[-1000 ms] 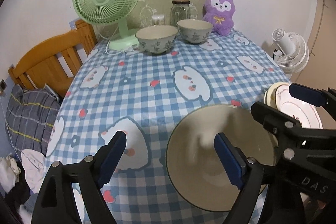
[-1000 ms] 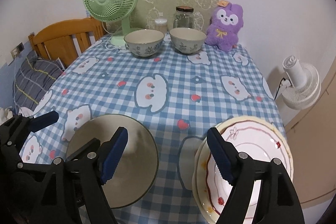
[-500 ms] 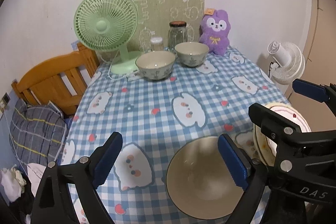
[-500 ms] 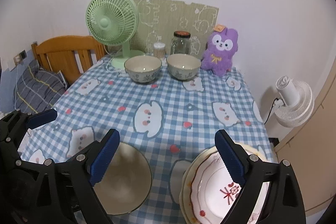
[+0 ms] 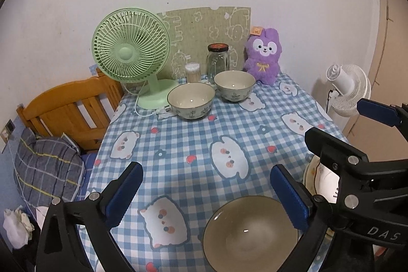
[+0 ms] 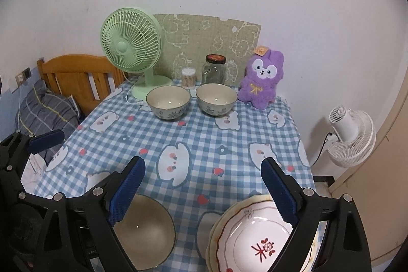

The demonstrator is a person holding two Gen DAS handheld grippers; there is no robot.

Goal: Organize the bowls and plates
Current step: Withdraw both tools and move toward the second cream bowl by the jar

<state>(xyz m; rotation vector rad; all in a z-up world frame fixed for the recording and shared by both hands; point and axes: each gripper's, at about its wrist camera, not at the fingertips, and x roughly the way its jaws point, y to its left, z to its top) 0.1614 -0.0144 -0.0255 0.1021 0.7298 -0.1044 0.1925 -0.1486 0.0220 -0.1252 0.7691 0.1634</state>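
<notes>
1. The right hand-held gripper (image 6: 202, 191) hangs wide open above the desk (image 6: 204, 134), holding nothing.
2. Stacked plates (image 6: 255, 238) lie below its right finger; a plain bowl (image 6: 148, 231) lies below its left.

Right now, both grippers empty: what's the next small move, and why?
Probably bring the left gripper down onto the near bowl. Its jaws are opening with nothing between them, that bowl sits alone just below, and two matching bowls stand at the far edge to stack with.
</notes>
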